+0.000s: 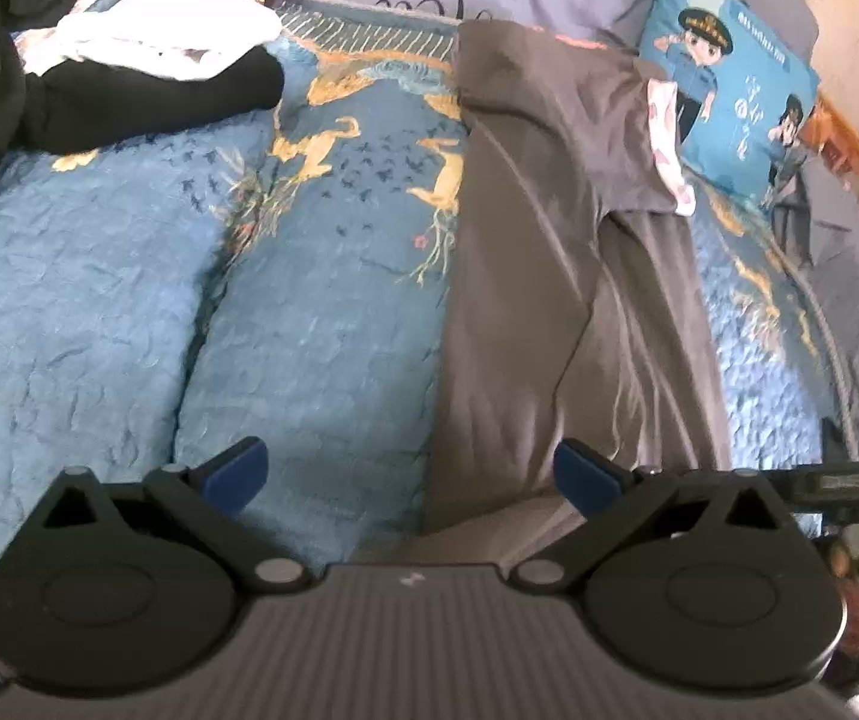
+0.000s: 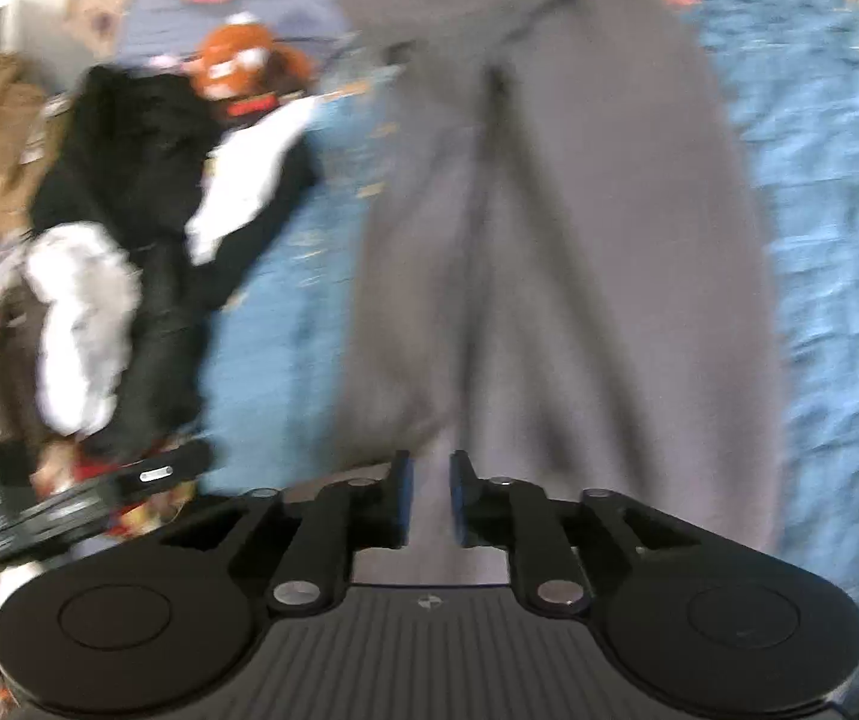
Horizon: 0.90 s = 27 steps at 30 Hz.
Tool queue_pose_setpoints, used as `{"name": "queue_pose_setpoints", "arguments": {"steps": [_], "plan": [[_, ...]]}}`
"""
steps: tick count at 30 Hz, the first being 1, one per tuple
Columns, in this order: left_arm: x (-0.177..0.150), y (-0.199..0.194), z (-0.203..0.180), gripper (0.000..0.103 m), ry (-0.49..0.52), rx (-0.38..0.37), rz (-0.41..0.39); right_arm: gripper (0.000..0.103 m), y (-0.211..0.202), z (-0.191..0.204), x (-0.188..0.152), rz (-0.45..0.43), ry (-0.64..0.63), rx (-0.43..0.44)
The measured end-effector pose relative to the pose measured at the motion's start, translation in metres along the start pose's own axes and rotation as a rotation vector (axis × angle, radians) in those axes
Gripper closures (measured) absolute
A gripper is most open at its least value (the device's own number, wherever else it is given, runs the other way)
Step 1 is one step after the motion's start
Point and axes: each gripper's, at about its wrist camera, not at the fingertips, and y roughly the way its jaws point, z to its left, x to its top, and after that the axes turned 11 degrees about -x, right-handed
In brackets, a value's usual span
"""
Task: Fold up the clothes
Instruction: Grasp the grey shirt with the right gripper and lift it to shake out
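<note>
Each gripper, left [image 1: 410, 474] and right [image 2: 428, 495], has a ribbed grey body, 2 round black discs, black linkage arms with silver rivets, and 2 blue-padded fingers [image 1: 243, 471]. A small round mark sits on the right one's body.

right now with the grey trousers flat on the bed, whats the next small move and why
Probably ease the right claw forward and close it on the near end of the trousers. Its jaws stand a little apart with grey cloth showing in the gap, not pinched, and the left claw is wide open and empty over the same end.
</note>
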Motion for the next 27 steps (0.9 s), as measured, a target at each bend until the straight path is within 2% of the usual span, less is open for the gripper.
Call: {"name": "queue_pose_setpoints", "arguments": {"steps": [1,2,4,6,10,12,13,19,21,22,23,24,27], "plan": [[-0.001,-0.001,0.002,0.001,-0.007,0.000,0.002,0.056,0.001,0.011,-0.002,0.006,-0.040,0.011],[-0.003,-0.001,0.003,0.001,-0.015,-0.001,0.005,0.047,0.002,0.023,-0.004,0.007,-0.089,0.007],[-0.005,-0.004,0.007,0.001,-0.029,0.000,0.005,0.039,0.009,0.046,-0.006,0.025,-0.159,-0.007],[-0.005,-0.009,0.010,0.001,-0.034,0.006,-0.004,0.039,0.022,0.060,-0.002,0.062,-0.153,-0.007],[-0.006,-0.021,0.013,0.001,-0.043,0.009,-0.024,0.039,0.059,0.055,0.009,0.264,0.107,-0.015],[-0.006,-0.027,0.016,0.001,-0.049,0.009,-0.034,0.039,0.070,0.049,0.009,0.325,0.215,-0.032],[-0.007,-0.029,0.017,0.001,-0.052,0.007,-0.039,0.040,0.074,0.047,0.009,0.340,0.252,-0.042],[-0.010,-0.035,0.023,0.001,-0.073,0.002,-0.047,0.040,0.082,0.043,0.008,0.303,0.349,-0.113],[-0.012,-0.035,0.022,0.001,-0.072,0.001,-0.045,0.047,0.087,0.041,0.007,0.301,0.375,-0.132],[-0.012,-0.035,0.021,0.001,-0.069,0.001,-0.046,0.061,0.087,0.040,0.006,0.297,0.384,-0.134],[-0.012,-0.036,0.020,0.001,-0.067,0.000,-0.046,0.087,0.087,0.038,0.005,0.294,0.387,-0.134],[-0.012,-0.036,0.020,0.001,-0.065,-0.001,-0.047,0.098,0.085,0.036,0.004,0.295,0.385,-0.130],[-0.012,-0.036,0.018,0.001,-0.063,-0.001,-0.046,0.102,0.079,0.034,0.000,0.280,0.364,-0.109]]}}
